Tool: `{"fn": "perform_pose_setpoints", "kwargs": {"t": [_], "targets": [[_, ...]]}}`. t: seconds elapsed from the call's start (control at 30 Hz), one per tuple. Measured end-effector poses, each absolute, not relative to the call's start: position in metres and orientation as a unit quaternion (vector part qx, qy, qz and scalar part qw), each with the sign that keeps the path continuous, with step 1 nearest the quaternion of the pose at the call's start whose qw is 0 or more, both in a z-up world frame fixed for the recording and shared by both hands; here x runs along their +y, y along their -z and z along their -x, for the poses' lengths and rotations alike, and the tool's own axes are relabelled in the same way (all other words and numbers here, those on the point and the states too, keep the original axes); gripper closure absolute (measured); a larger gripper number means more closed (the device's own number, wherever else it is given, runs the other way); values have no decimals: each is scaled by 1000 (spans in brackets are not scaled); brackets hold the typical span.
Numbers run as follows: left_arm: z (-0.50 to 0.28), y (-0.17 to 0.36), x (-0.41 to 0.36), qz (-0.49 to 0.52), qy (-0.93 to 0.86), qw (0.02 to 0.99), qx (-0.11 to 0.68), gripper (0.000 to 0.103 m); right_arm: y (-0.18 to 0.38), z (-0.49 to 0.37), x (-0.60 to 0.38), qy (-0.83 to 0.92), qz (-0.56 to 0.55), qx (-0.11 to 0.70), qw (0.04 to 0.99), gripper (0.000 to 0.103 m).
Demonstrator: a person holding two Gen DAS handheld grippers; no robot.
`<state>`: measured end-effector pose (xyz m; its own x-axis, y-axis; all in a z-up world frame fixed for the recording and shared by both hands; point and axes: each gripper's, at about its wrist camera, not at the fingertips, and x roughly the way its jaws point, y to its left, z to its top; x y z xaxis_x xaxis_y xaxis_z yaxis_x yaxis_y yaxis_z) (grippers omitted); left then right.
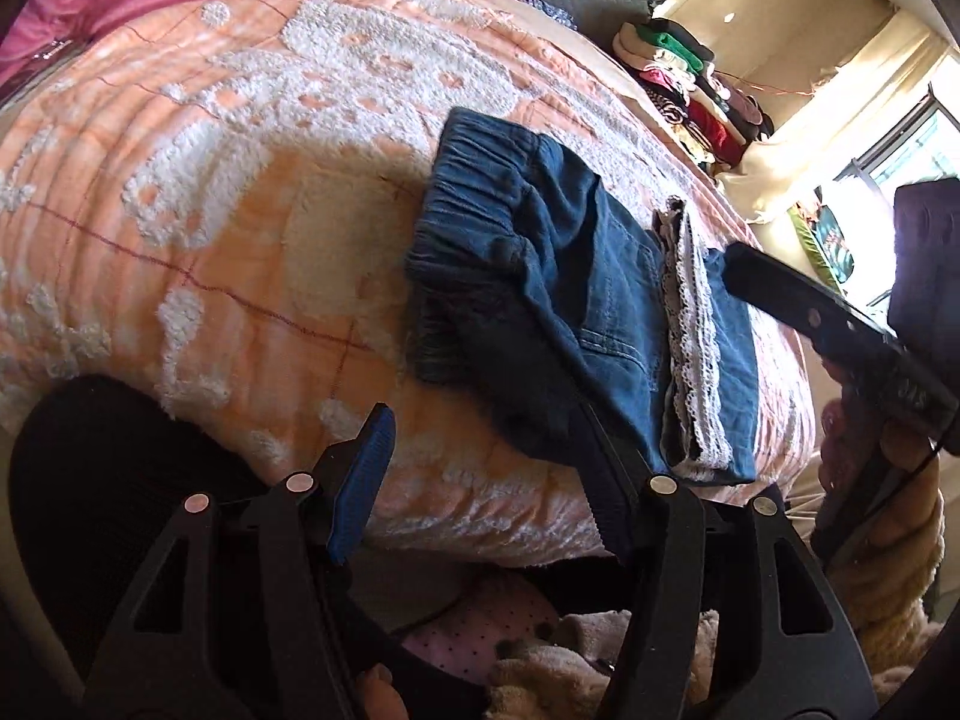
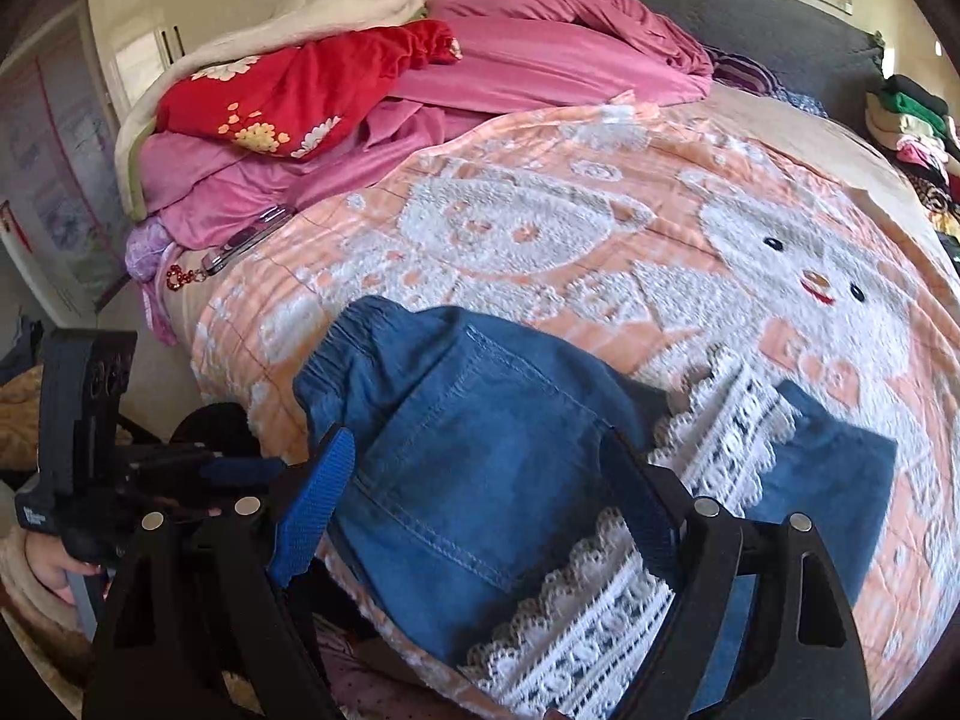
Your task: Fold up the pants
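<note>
A wide bed covered by a peach and white fleece blanket (image 2: 600,228) fills the space ahead of both tools. Beyond the tools, at the far end, lies a heap of pink bedding (image 2: 540,54), and a phone (image 2: 249,237) rests on the blanket near that heap.

The blue denim pants (image 2: 456,444), already folded into a compact bundle, sit at the near edge of the bed. Their elastic waistband lies toward the left tool and the white lace-trimmed hems (image 2: 708,432) are doubled over toward the right.

The right gripper (image 2: 480,504) hangs directly over the bundle with its jaws spread wide, nothing between them. The left gripper (image 1: 486,450) sits just off the near edge of the bundle, its jaws about half apart and empty; its right finger appears close against the denim, though contact cannot be confirmed.

The main risk, as a judgement: the bundle lies close to the mattress edge, so a nudge or a one-sided pull could drag it over the side. A grip that catches only the top layer or the lace could peel the fold open. The two tools also work close together and could collide.
</note>
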<state>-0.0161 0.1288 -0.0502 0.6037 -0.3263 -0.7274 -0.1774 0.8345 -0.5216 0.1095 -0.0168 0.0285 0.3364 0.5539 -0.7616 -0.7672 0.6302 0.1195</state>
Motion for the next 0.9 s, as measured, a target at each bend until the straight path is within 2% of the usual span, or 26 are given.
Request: {"fn": "perform_pose_setpoints", "kwargs": {"t": [0.9], "targets": [[-14, 73, 119, 381, 74, 817, 427, 47, 0, -152, 106, -500, 242, 436, 708, 20]]}}
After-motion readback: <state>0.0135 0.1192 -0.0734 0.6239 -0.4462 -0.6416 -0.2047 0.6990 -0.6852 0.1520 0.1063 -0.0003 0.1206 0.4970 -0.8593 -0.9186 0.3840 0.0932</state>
